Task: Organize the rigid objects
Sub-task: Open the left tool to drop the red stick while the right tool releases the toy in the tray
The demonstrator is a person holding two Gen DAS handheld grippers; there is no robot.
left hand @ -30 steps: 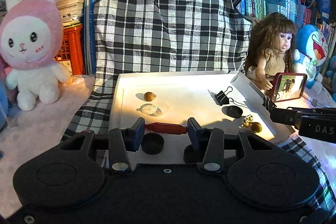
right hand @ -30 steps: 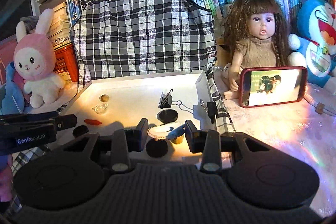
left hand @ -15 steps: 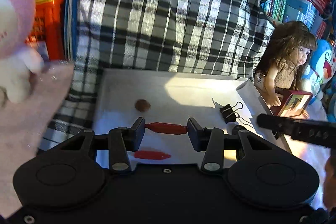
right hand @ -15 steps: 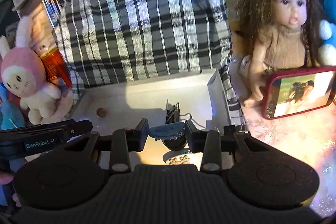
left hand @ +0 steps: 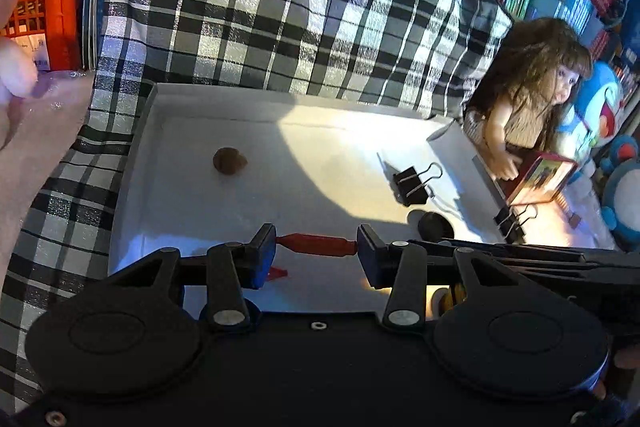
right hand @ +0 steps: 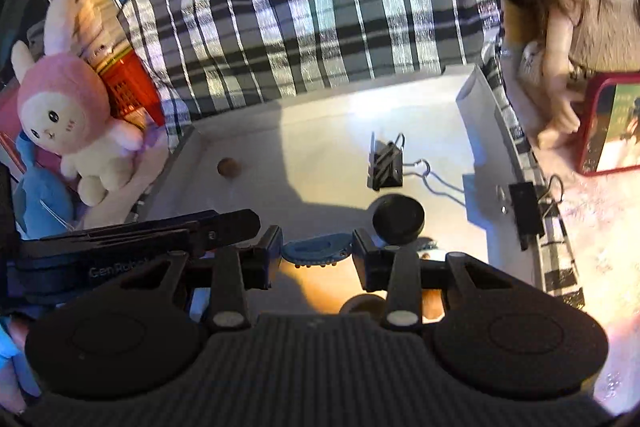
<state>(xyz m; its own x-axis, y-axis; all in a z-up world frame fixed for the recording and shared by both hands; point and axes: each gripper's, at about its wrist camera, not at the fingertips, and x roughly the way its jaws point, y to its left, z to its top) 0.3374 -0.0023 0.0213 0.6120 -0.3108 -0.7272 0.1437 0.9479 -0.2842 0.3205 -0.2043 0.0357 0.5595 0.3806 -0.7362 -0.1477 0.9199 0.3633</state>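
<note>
Left gripper [left hand: 316,245] clenched on red stick [left hand: 318,242], lower centre of frame, above white tray [left hand: 224,211]. Right gripper [right hand: 316,251] clamps blue oval piece [right hand: 316,250], lower centre. Best: lower each onto bare tray floor, avoid binder clip [right hand: 385,167], black cap [right hand: 399,219], then release.

Plaid cloth [left hand: 280,7], doll [right hand: 580,7], pink plush bunny [right hand: 64,107]

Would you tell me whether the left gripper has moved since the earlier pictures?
Yes. The left gripper, shut on the red stick, has advanced over the white tray toward the plaid cloth.
</note>
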